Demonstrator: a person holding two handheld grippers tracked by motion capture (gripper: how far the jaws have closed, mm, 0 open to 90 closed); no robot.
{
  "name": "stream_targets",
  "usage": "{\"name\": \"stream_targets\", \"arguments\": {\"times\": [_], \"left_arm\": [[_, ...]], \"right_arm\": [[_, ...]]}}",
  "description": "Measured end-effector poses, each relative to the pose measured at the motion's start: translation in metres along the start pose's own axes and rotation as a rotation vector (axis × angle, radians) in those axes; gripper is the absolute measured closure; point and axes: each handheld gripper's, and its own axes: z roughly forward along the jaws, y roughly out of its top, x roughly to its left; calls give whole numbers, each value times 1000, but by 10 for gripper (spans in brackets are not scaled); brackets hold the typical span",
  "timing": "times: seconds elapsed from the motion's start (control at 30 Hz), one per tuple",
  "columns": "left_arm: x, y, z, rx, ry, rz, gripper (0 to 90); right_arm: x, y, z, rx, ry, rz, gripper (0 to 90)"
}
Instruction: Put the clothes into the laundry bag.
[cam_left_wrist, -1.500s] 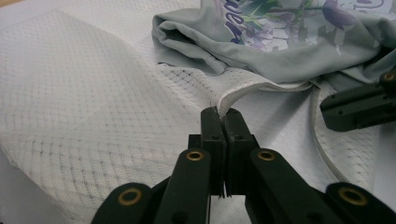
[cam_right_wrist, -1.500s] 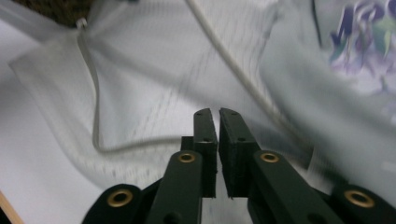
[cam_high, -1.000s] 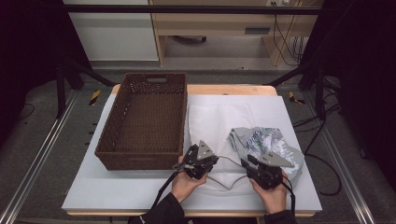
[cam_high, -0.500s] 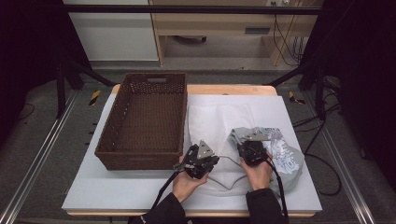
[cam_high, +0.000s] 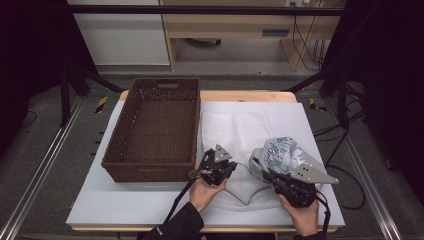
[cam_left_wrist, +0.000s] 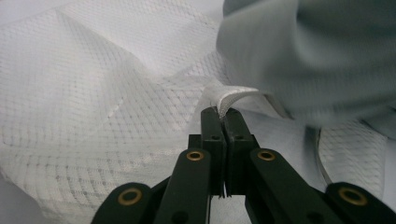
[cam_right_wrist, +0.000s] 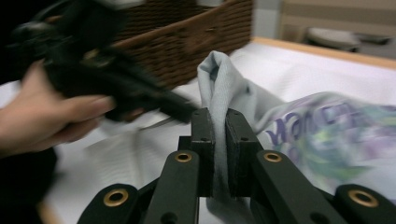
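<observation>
A white mesh laundry bag (cam_high: 240, 127) lies flat in the middle of the white board. My left gripper (cam_high: 231, 174) is at its near edge, shut on the bag's white hem (cam_left_wrist: 233, 95), with the mesh (cam_left_wrist: 116, 93) spread beyond the fingertips. A grey garment with a coloured print (cam_high: 282, 152) is bunched up at the right. My right gripper (cam_high: 268, 173) has just been closing on it and now pinches a raised grey fold (cam_right_wrist: 215, 74) between its pads, holding it a little above the table. The printed part (cam_right_wrist: 322, 135) trails off to the right.
A brown wicker basket (cam_high: 150, 169) stands empty on the left of the board, close to my left hand (cam_right_wrist: 42, 116). The board's near edge (cam_high: 200, 222) runs just under both wrists. Cables trail from both grippers.
My right gripper reached forward onto the garment, shut on a fold and drew back toward me, lifting it. The left gripper has stayed put on the bag's hem.
</observation>
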Motion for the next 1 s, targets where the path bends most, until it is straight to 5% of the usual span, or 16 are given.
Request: {"name": "stream_targets", "arguments": {"times": [0.17, 0.3, 0.5, 0.57, 0.7, 0.83, 0.9, 1.0], "left_arm": [[-2, 5, -5, -21, -16, -14, 883], [-6, 7, -10, -45, -26, 4, 885], [-11, 5, -15, -64, -36, 18, 885], [-11, 2, -14, -57, -37, 17, 885], [-6, -3, -13, -51, -33, 12, 884], [-4, -6, -16, -57, -31, 6, 884], [-5, -7, -16, -53, -25, 13, 883], [-5, -8, -15, -51, -23, 17, 883]], "right_arm": [[20, -23, 21, 100, 73, -20, 836], [23, -38, 49, 201, 76, -15, 835], [17, -46, 86, 281, -65, -4, 807], [15, -49, 93, 293, -74, 5, 768], [15, -47, 90, 275, -47, 3, 649], [18, -30, 62, 180, 2, 3, 573], [15, -17, 46, 124, -43, -10, 537], [-1, -4, 31, 81, -188, 2, 447]]}}
